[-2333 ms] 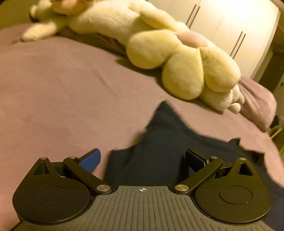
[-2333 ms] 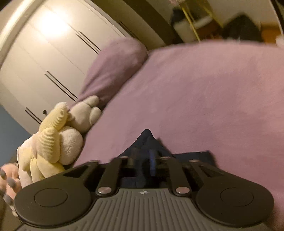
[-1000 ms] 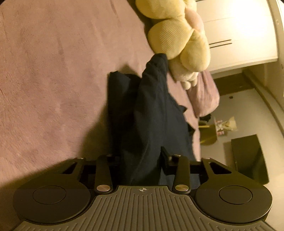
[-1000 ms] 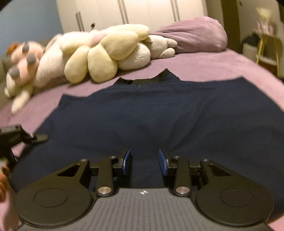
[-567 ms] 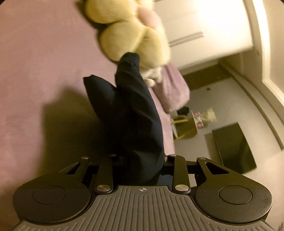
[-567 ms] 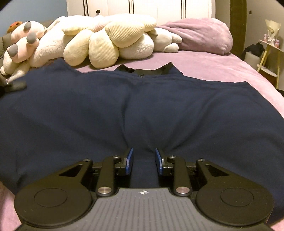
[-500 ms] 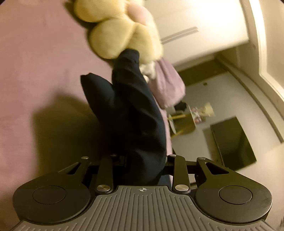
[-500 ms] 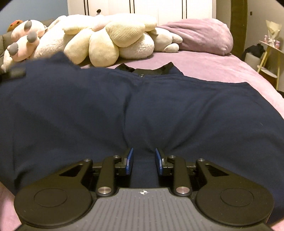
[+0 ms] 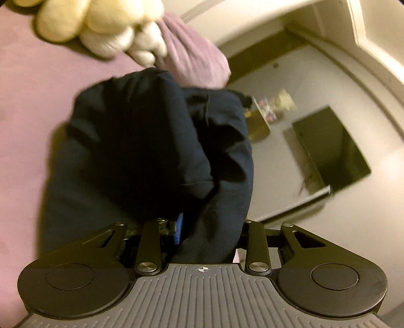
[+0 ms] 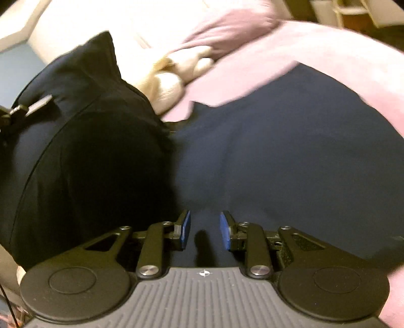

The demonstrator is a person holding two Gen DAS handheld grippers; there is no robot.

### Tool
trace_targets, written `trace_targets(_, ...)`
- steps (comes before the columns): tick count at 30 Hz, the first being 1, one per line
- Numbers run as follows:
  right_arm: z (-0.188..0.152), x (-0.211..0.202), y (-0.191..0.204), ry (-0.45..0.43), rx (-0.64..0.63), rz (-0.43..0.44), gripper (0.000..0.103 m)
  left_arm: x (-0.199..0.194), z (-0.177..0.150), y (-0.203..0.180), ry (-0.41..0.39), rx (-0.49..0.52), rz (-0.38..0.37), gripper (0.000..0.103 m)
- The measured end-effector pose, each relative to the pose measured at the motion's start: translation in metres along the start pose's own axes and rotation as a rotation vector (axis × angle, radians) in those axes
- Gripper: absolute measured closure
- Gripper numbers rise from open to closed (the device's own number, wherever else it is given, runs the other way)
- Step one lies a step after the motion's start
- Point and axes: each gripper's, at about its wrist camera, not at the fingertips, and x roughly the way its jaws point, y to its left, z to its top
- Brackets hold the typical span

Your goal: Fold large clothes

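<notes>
A large dark navy garment (image 10: 277, 141) lies spread on the purple bed (image 10: 341, 53). My left gripper (image 9: 205, 232) is shut on a bunched side of the navy garment (image 9: 156, 141) and holds it lifted above the bed; its right finger is hidden by cloth. In the right wrist view that lifted side (image 10: 83, 151) curls over the flat part, with the left gripper's tip at the left edge. My right gripper (image 10: 204, 230) is partly closed over a fold of the garment's near edge; the blue pads (image 10: 186, 228) do not visibly press it.
Cream plush toys (image 9: 101, 27) and a purple pillow (image 9: 194, 58) lie at the head of the bed, the toys also in the right wrist view (image 10: 171, 83). A dark screen (image 9: 330, 148) and a yellow side table (image 9: 257, 123) stand beyond the bed. White wardrobe doors (image 10: 101, 22) are behind.
My left gripper has lifted its side of the garment higher and swung it over toward the flat part. My right gripper has tilted and its view has turned; its pads stand slightly wider.
</notes>
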Motion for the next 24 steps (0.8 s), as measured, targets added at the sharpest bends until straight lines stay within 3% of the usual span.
trace_targets(2,-0.004,-0.011,-0.027,0.002,0.117,0.068,0.089,0.033,-0.015,0.000,0.052,0.010,-0.023,0.060)
trace_targets(4,-0.006,-0.025,-0.045,-0.020,0.197,0.113,0.089,0.057,-0.029,0.012,0.100,-0.048,-0.062,0.050)
trace_targets(7,-0.007,-0.051,-0.061,-0.070,0.230,0.084,0.089,0.077,-0.046,0.041,0.113,-0.170,-0.161,0.051)
trace_targets(9,-0.006,-0.069,-0.066,-0.106,0.220,0.033,0.088,0.069,-0.053,0.051,0.072,-0.227,-0.177,0.051)
trace_targets(11,-0.003,-0.090,-0.067,-0.160,0.186,-0.044,0.083,0.048,-0.056,0.049,0.029,-0.247,-0.217,0.041)
trace_targets(13,0.004,-0.109,-0.059,-0.222,0.135,-0.098,0.082,0.024,-0.049,0.040,-0.017,-0.205,-0.220,0.030)
trace_targets(15,0.016,-0.119,-0.044,-0.272,0.079,-0.121,0.082,-0.003,-0.042,0.034,-0.088,-0.143,-0.212,0.025)
trace_targets(17,0.029,-0.121,-0.023,-0.307,0.020,-0.145,0.082,-0.036,-0.038,0.036,-0.196,-0.112,-0.162,0.019)
trace_targets(20,0.047,-0.111,0.020,-0.342,-0.060,-0.088,0.082,-0.076,-0.030,0.046,-0.355,-0.076,0.046,0.014)
trace_targets(24,0.054,-0.054,0.096,-0.237,-0.188,-0.037,0.082,-0.107,-0.024,0.069,-0.438,-0.069,0.310,0.014)
